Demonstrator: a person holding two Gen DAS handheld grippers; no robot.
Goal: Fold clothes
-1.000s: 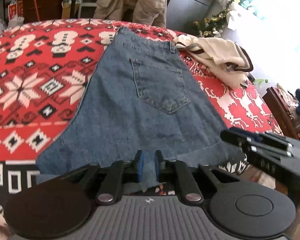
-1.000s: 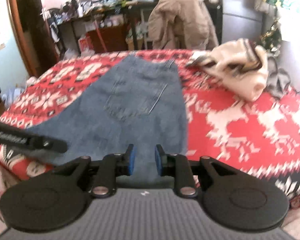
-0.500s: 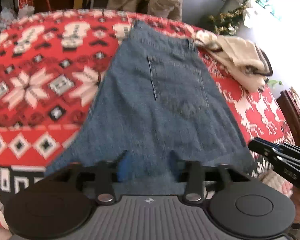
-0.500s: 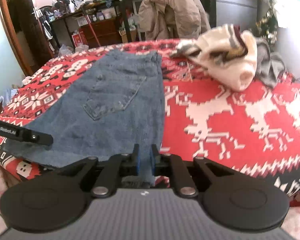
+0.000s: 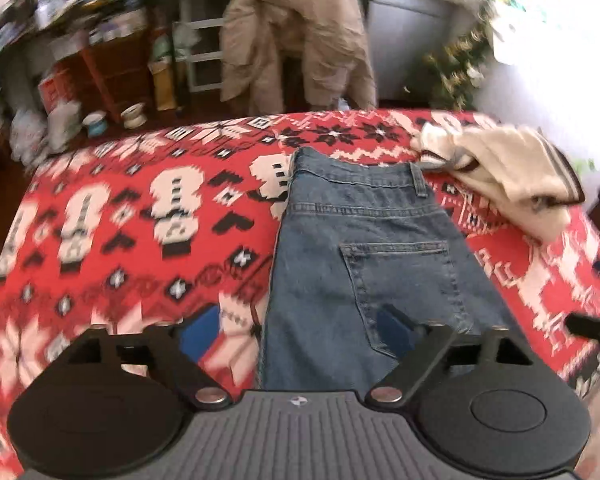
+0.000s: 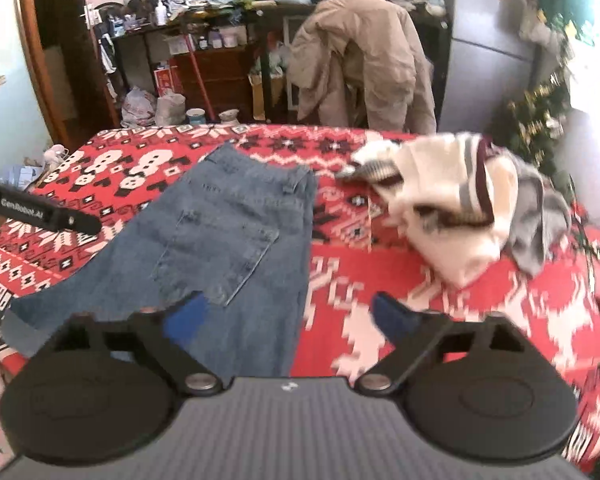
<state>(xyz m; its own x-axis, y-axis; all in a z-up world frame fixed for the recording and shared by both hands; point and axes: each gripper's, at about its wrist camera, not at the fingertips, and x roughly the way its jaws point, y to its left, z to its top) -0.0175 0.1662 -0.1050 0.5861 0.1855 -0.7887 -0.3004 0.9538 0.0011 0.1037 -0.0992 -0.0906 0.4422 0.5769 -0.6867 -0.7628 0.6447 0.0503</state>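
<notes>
Folded blue denim jeans (image 5: pixel 360 260) lie flat on the red patterned blanket (image 5: pixel 120 220), back pocket up, waistband at the far end. My left gripper (image 5: pixel 296 328) hovers over their near left edge, its jaws opening wide, with nothing pressed between the blue pads. My right gripper (image 6: pixel 290 316) hangs over the right edge of the jeans (image 6: pixel 236 232), jaws also opening, nothing held. One finger of the left gripper (image 6: pixel 40 212) pokes in at the left of the right wrist view. The near hem is hidden behind both gripper bodies.
A crumpled cream striped sweater (image 6: pixel 448 208) and a grey garment (image 6: pixel 540 216) lie right of the jeans. Behind the bed a beige jacket (image 6: pixel 360 60) hangs over a chair before cluttered shelves. The blanket's near edge drops off at the lower left.
Both grippers were shut on the jeans' near hem. They have let go, opened wide and risen, so the views now take in more of the room behind.
</notes>
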